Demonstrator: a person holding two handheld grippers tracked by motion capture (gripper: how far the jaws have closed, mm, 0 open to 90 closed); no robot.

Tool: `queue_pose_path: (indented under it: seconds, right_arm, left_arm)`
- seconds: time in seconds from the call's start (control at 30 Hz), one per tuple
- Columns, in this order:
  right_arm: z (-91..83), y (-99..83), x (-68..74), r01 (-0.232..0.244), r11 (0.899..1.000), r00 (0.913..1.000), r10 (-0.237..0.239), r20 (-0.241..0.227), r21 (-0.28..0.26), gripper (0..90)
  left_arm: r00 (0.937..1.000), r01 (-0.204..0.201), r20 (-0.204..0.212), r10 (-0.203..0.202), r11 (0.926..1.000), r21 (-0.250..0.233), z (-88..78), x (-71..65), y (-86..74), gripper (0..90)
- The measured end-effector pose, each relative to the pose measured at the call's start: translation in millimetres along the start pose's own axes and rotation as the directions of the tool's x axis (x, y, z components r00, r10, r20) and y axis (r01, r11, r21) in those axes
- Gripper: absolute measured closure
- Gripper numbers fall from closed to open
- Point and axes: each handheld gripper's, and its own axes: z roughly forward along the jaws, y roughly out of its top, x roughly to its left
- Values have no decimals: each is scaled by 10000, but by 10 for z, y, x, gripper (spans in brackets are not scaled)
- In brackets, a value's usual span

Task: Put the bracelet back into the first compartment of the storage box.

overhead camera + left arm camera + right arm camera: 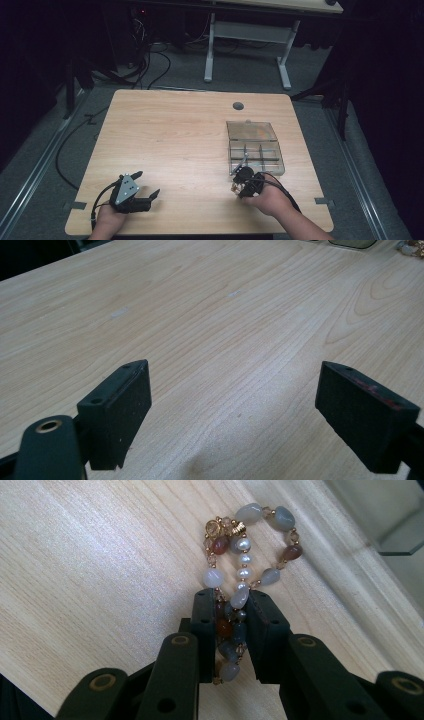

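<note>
Beaded in grey, white and amber, a bracelet (243,565) is pinched by the right gripper (231,630) near a clear compartment box (255,147); the left gripper (235,415) is held wide over the wooden table (165,140).

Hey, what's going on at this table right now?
A person holds a gripper in each hand. The right gripper is shut on a beaded bracelet, held just in front of a clear compartment box with its lid open. The left gripper sits open and idle over bare wooden table, holding nothing.
</note>
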Motion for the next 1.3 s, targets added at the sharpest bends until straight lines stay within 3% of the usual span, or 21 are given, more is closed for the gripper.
queue_pose_path:
  seconds: [0.53, 0.97, 1.03, 1.1, 1.17, 1.3]
  right_arm:
    - [-26, 9, -10, 74, 9996, 9997, -68, -228, 272, 782]
    - [-223, -28, -63, -52, 9999, 9985, 44, -553, -146, 781]
    - [-253, -37, -61, -127, 9998, 9985, 119, -534, -146, 780]
    - [-279, -46, -84, 116, 9996, 9983, -131, -561, -267, 781]
    - [-335, -50, -79, -124, 9998, 9987, 117, -503, -123, 781]
    - [-326, -58, -106, 14, 9997, 9987, -25, -500, -228, 781]
  left_arm:
    - [10000, 11, 2, -11, 10000, -5, -1, 2, 1, 154]
    - [10000, 15, 3, -15, 10000, -4, 0, 1, 1, 154]
    - [10000, 9, 6, -9, 10000, -1, 0, 1, 1, 154]
    - [10000, 11, 5, -11, 10000, 1, 0, 1, 1, 154]
    - [10000, 22, 16, -22, 10000, 3, 2, 0, 1, 154]
    - [10000, 19, 20, -19, 10000, 10, 2, 1, 1, 154]
